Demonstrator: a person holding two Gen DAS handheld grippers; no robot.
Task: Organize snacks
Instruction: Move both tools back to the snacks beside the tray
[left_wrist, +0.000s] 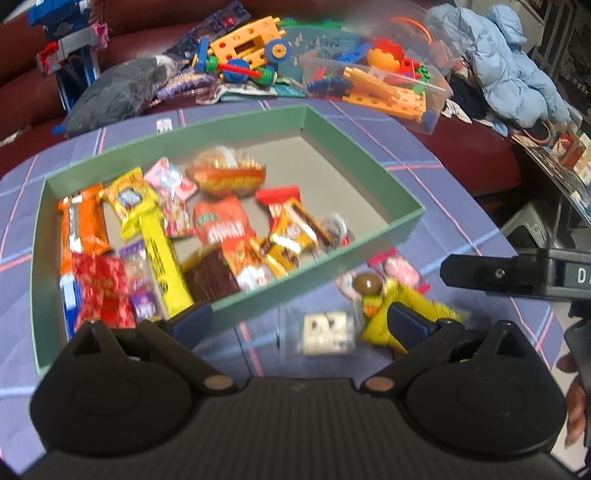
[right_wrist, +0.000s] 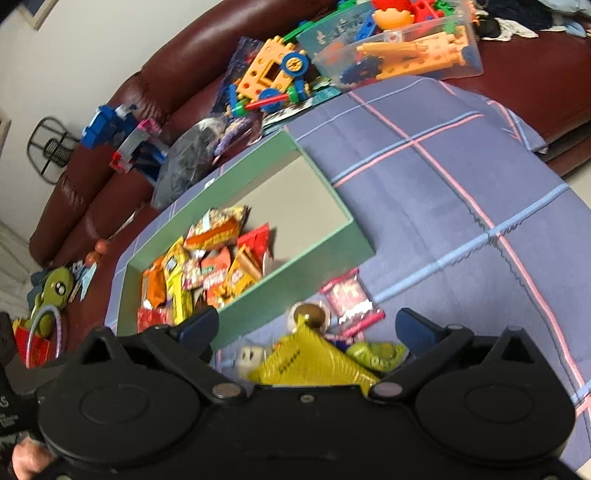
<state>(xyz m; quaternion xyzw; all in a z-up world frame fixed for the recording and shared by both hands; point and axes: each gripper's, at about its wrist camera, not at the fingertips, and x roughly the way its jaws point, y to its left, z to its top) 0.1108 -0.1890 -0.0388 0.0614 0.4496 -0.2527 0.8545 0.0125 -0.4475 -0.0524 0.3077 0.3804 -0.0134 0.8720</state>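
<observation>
A green box (left_wrist: 325, 136) on the blue checked cloth holds several snack packets; it also shows in the right wrist view (right_wrist: 295, 266). Outside its near wall lie loose snacks: a white black-patterned packet (left_wrist: 325, 334), a yellow packet (left_wrist: 391, 321), a round brown sweet (left_wrist: 367, 283) and a pink packet (left_wrist: 397, 267). My left gripper (left_wrist: 299, 321) is open and empty above the white packet. My right gripper (right_wrist: 308, 328) is open and empty over the yellow packet (right_wrist: 314, 360), the pink packet (right_wrist: 349, 299) and a green packet (right_wrist: 376, 354). Its finger shows in the left wrist view (left_wrist: 491, 275).
A dark red sofa (right_wrist: 155, 85) behind the table carries construction toys (left_wrist: 243, 48), a clear tub of toy parts (left_wrist: 380, 85), a blue robot toy (left_wrist: 70, 55), a dark bag (left_wrist: 110, 92) and a light blue jacket (left_wrist: 509, 70). The cloth's right side (right_wrist: 461, 192) is bare.
</observation>
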